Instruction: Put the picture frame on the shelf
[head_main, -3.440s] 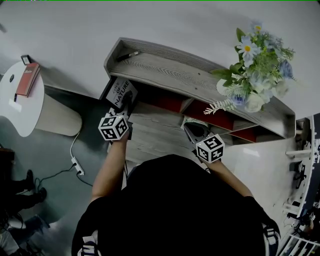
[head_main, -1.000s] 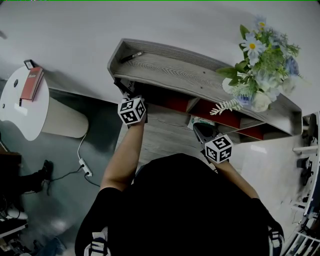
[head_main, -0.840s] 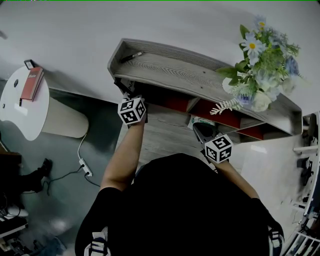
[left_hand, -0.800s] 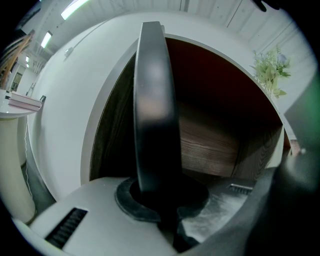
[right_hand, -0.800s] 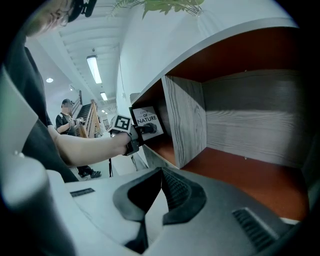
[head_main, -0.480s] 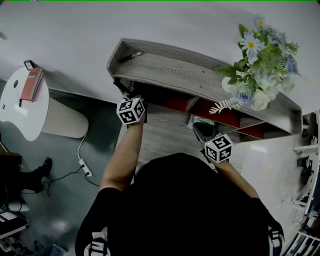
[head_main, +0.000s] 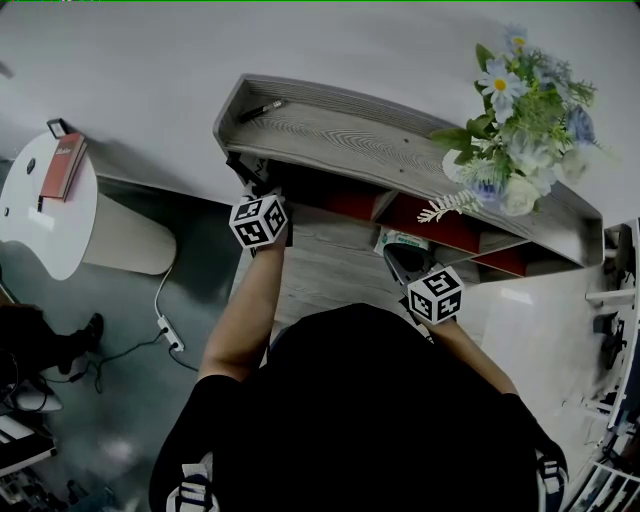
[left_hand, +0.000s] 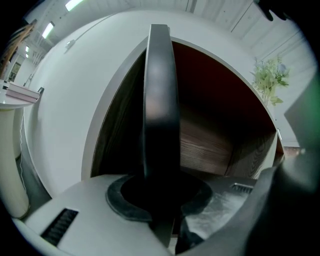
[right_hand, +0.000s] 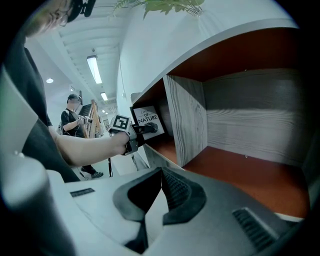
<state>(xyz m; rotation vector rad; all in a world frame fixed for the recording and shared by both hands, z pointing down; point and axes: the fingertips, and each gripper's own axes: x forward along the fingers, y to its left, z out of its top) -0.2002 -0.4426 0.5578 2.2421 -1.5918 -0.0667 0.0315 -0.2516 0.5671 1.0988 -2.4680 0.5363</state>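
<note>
Two grippers are up at the shelf (head_main: 380, 140). On the left gripper (left_hand: 159, 187) the jaws have just been opening (only a little). The frame (left_hand: 160, 100) stands edge-on between them, inside the left box. The right gripper (right_hand: 161, 172) has its jaws together, holding nothing.

Shelf (head_main: 380, 150) top is grey wood grain, insides rust red with grey-grain dividers; picture frame (right_hand: 148, 121) is black around a white print with black lettering. Marker cubes (head_main: 259, 221) are white with black square patterns, flowers (head_main: 520, 90) blue and white with yellow centres and green leaves, shirt (head_main: 380, 420) black with white stripes at the sleeve. Round table (head_main: 40, 225) is white, book (head_main: 62, 165) on it red, wall (head_main: 150, 50) white, floor (head_main: 120, 400) dark grey-teal.
</note>
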